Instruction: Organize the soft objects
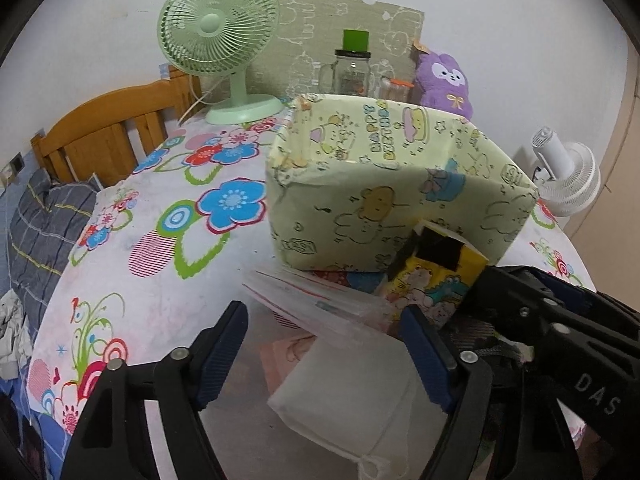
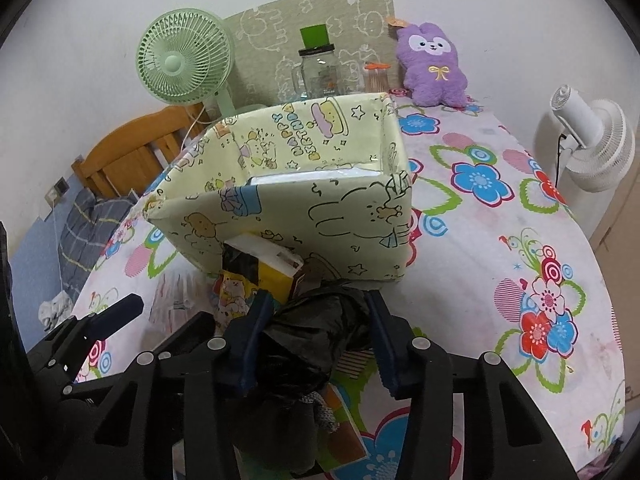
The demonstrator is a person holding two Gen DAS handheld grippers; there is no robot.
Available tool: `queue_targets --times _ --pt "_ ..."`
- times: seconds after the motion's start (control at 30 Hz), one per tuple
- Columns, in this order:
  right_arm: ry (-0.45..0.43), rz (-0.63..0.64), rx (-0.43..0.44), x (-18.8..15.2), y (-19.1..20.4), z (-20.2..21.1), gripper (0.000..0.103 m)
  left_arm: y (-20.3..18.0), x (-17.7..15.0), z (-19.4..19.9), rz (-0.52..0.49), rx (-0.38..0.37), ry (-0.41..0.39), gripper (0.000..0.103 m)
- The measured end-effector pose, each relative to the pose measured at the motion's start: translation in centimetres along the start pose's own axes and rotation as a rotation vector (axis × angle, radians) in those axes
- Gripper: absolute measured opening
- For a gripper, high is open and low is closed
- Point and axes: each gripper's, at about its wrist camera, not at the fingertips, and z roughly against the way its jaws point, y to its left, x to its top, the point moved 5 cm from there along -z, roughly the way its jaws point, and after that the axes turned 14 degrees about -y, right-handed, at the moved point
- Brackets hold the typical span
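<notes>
A pale yellow cartoon-print storage box stands on the floral tablecloth; it also shows in the right wrist view. My left gripper is open above a clear plastic packet and a white folded soft item. A yellow cartoon tissue pack leans against the box front, also in the right wrist view. My right gripper is shut on a black crumpled plastic bag, just in front of the box. Something white lies inside the box.
A green desk fan, a glass jar with a green lid and a purple plush bunny stand at the back of the table. A white fan is beyond the right edge. A wooden headboard is at left.
</notes>
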Motion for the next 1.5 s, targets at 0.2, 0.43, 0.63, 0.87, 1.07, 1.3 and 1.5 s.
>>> queue_targets --times 0.2,0.43,0.63,0.87,1.07,1.3,1.5 --pt "-0.005 0.007 -0.009 0.3 0.5 -0.1 0.05 0.2 -0.2 -0.6 0.009 -0.028 0.022 0.051" --pt "0.009 0.022 -0.029 0.1 1.0 -0.7 0.05 0.5 -0.5 -1.2 0.031 -0.053 0.041 0.026" --pt "0.013 0.029 -0.035 0.1 1.3 -1.0 0.05 1.0 -0.4 -1.4 0.051 -0.054 0.04 0.008" --pt "0.009 0.025 -0.037 0.1 1.3 -0.8 0.05 0.7 -0.3 -0.8 0.045 -0.05 0.025 0.001" --pt "-0.008 0.02 -0.031 0.3 1.2 0.0 0.05 0.4 -0.1 0.0 0.038 -0.051 0.008 0.0" --pt "-0.029 0.015 -0.023 0.5 1.1 1.2 0.05 0.3 0.1 1.2 0.041 -0.045 -0.011 0.0" --pt "-0.055 0.008 -0.013 0.9 1.2 2.4 0.05 -0.1 0.8 2.9 0.025 -0.045 -0.05 0.0"
